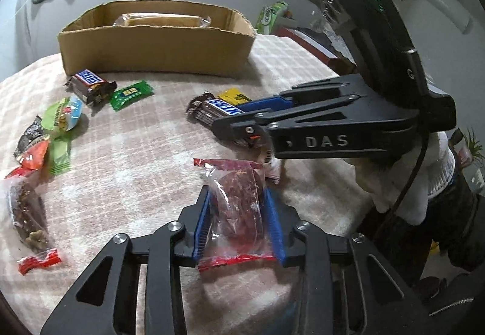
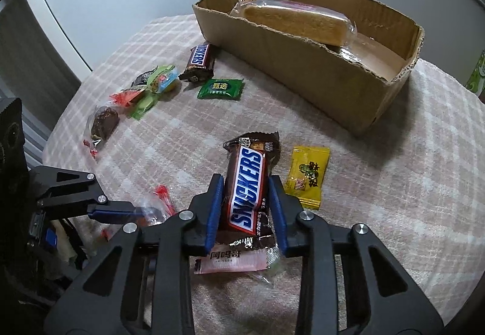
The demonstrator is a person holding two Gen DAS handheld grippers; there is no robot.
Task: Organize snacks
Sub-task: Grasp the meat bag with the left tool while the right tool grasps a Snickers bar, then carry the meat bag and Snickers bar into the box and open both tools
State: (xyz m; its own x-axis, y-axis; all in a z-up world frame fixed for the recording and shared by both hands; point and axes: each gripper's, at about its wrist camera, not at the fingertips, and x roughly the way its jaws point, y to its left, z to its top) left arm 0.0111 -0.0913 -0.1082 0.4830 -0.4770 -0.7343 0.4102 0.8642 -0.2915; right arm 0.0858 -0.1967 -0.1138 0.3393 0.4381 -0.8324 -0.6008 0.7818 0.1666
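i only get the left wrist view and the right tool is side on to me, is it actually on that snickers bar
Observer: Yes. The right tool has a blue pad against each long side of the Snickers bar.
Operator: ok and the box, just the one cake in there
Observer: No. A second clear packet lies in the cardboard box, right by the wrapped cake.

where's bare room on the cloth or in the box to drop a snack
Free: the checked cloth between the green packet and the Snickers bar in the right gripper; the cardboard box floor at its right end, beside the wrapped cake. Crowded: the small snack pile at left.
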